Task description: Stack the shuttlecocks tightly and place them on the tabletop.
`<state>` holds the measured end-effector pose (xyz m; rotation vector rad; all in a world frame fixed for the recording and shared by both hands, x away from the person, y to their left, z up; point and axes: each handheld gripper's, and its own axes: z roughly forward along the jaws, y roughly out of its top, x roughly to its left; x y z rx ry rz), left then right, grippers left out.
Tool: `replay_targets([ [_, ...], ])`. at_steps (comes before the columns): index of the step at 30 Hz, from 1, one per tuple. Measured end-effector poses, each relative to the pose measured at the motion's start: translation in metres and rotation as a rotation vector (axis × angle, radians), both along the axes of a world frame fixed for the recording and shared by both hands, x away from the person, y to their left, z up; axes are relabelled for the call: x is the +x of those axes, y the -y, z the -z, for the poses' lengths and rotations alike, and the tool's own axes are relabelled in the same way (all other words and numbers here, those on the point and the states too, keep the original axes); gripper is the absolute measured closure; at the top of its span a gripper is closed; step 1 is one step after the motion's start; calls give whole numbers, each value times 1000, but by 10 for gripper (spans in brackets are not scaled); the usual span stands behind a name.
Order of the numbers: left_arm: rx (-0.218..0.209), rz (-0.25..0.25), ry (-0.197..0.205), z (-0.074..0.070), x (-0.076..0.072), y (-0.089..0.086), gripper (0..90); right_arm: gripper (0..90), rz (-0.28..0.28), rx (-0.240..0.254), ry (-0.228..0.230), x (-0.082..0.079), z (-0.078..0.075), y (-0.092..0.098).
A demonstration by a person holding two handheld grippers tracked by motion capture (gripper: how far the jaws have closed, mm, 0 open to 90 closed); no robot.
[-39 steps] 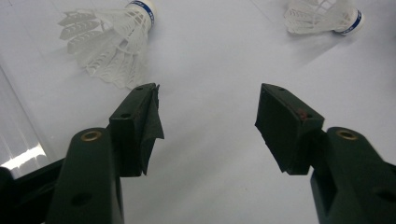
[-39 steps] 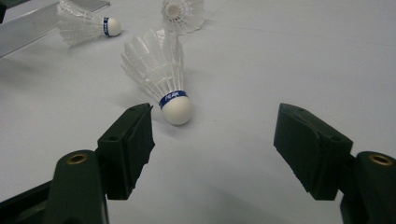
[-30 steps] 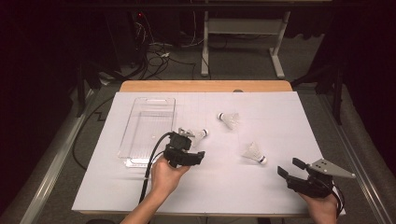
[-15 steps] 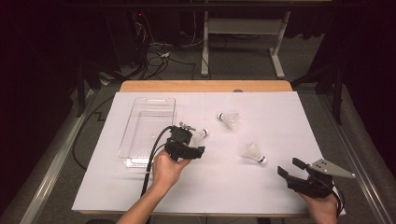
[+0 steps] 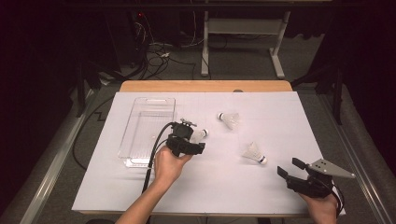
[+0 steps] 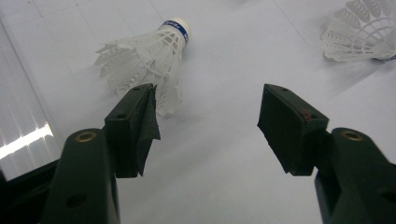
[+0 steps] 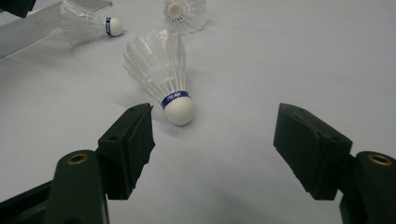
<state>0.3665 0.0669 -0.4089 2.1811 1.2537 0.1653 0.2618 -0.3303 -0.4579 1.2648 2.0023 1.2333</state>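
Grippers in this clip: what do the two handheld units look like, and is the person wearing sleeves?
Both are black. The left gripper trails a thick black cable; the right gripper carries a grey three-cornered plate. Their fingers are blocky black pads, one with a small red mark. The forearms are bare, no sleeves.

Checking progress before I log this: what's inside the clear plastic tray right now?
The clear plastic tray looks empty; the white paper shows through its base. The left gripper and its black cable cover the near right corner, so that part cannot be seen.
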Motion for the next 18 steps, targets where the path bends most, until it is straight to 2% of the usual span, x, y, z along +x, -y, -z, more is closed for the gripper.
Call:
replay_targets([
  [5, 30, -9, 10, 0, 4, 3, 379, 290, -2, 0, 1, 0, 0, 0],
  [18, -5, -45, -31, 5, 18, 5, 399, 290, -11, -4, 0, 0, 0, 0],
])
